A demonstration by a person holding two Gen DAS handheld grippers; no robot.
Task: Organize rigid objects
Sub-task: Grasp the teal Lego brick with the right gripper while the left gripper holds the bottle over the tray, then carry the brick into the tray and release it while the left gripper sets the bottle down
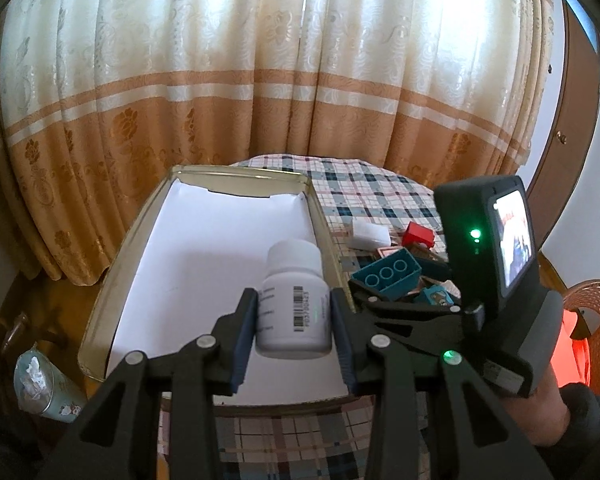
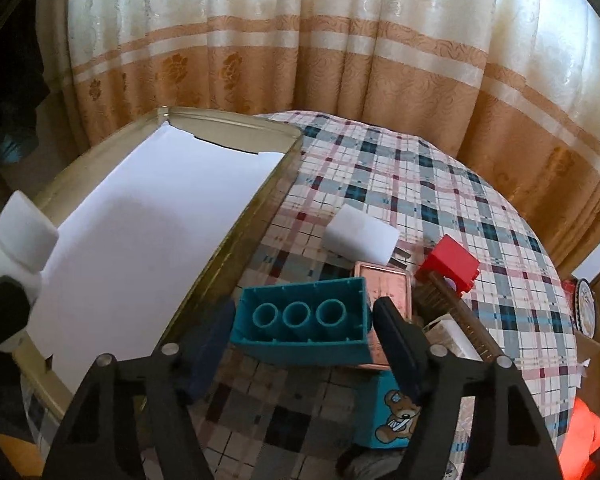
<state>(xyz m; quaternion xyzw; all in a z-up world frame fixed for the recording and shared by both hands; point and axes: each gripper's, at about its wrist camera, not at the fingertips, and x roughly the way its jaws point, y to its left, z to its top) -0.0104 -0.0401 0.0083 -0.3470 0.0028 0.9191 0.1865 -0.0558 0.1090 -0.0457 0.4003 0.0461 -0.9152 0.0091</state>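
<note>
A white pill bottle [image 1: 292,304] with a barcode label hangs above the near end of a gold tin tray [image 1: 140,232] lined with white paper; my left gripper [image 1: 293,320] is shut on its body. The same bottle [image 2: 16,232] shows at the left edge of the right wrist view. A teal building brick [image 2: 304,328] lies hollow side up on a small pile just right of the tray [image 2: 260,208]. My right gripper [image 2: 305,334] straddles it, one pad against each short end. In the left wrist view that brick [image 1: 386,276] sits beside the tray.
Around the brick lie a white block [image 2: 360,236], a red block [image 2: 452,264], a copper-coloured tin [image 2: 388,284] and a teal cube with a bear picture [image 2: 396,416]. A plaid cloth [image 2: 420,184] covers the round table. Curtains hang behind; a bin [image 1: 44,384] stands on the floor at left.
</note>
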